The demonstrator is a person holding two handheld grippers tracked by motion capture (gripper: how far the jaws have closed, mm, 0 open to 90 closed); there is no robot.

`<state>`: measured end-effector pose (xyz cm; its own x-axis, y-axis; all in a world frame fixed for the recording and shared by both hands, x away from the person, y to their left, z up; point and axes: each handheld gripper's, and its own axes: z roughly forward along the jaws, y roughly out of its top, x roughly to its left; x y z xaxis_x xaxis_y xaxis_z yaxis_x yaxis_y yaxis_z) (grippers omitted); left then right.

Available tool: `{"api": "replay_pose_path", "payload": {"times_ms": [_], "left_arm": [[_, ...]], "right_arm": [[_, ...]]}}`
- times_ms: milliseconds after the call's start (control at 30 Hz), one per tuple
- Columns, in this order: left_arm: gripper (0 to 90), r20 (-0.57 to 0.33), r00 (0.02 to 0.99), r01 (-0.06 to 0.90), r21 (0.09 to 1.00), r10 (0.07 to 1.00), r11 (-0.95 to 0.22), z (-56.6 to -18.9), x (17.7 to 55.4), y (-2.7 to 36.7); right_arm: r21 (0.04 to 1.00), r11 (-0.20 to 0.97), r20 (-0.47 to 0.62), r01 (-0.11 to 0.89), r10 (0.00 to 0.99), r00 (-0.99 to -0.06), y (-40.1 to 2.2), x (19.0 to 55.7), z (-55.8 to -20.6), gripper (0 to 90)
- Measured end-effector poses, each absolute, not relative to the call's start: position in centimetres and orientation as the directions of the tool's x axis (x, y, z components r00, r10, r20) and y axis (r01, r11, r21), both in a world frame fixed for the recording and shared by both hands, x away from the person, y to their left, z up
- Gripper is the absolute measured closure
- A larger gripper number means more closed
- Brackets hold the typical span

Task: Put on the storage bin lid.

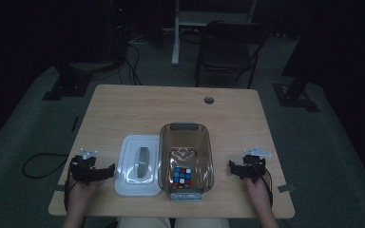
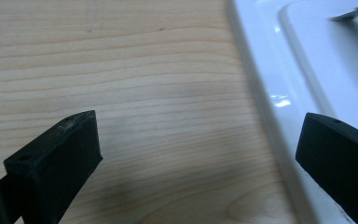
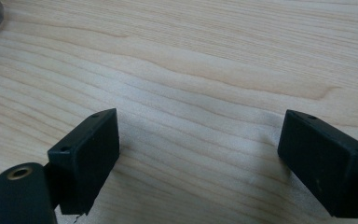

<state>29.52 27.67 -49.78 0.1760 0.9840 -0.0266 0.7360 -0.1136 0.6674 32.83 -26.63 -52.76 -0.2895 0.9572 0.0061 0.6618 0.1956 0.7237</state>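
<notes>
Resting at the near edge of the tabletop (image 1: 123,102), the left gripper (image 1: 108,172) sits toward the near left corner with its jaws spread apart and nothing between them, its tips just beside the left rim of the white lid (image 1: 138,165). In the left gripper view the left gripper (image 2: 198,149) shows bare wood between its jaws, with the lid (image 2: 307,79) running under the right-hand jaw. Toward the near right corner, the right gripper (image 1: 231,167) also stands with jaws apart and empty, pointing at the clear container (image 1: 186,130) but not touching it; in the right gripper view the right gripper (image 3: 198,140) has only wood grain between its jaws.

Between the two grippers, the lid lies flat with its grey handle up, touching or nearly touching the container's left wall. Inside the container, at its near end, sits a puzzle cube (image 1: 182,176) with mixed coloured squares upward. Farther off, near the far edge, is a small round hole (image 1: 209,99) in the tabletop. Beyond it, a dark folding chair (image 1: 228,50) stands on the floor.
</notes>
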Motion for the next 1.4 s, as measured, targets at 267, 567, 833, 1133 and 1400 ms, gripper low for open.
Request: {"api": "replay_pose_path", "payload": {"times_ms": [267, 567, 833, 1133, 1400], "left_arm": [[0.6, -0.058, 0.255, 0.705, 0.694, 0.965, -0.145, -48.6, 28.9, 26.0], [0.6, -0.059, 0.354, 0.682, 0.7, 0.933, -0.214, -47.6, 28.8, 23.2], [0.6, -0.069, 0.388, 0.672, 0.704, 0.919, -0.231, -47.6, 28.8, 21.2], [0.6, -0.085, 0.43, 0.652, 0.718, 0.899, -0.244, -48.0, 29.2, 18.9], [4.4, -0.07, 0.459, 0.639, 0.719, 0.886, -0.274, -48.8, 29.8, 17.0]], "right_arm": [[0.724, 0.196, 0.006, 0.662, 0.957, -0.29, -26.6, 32.8, -52.8, 12.4], [0.724, 0.196, 0.006, 0.662, 0.957, -0.29, -26.6, 32.8, -52.8, 12.4], [0.724, 0.196, 0.006, 0.662, 0.957, -0.29, -26.6, 32.8, -52.8, 12.4], [0.723, 0.195, 0.006, 0.662, 0.957, -0.289, -26.6, 32.8, -52.8, 12.4], [0.723, 0.195, 0.007, 0.662, 0.957, -0.29, -26.6, 32.8, -52.8, 12.4]]}}
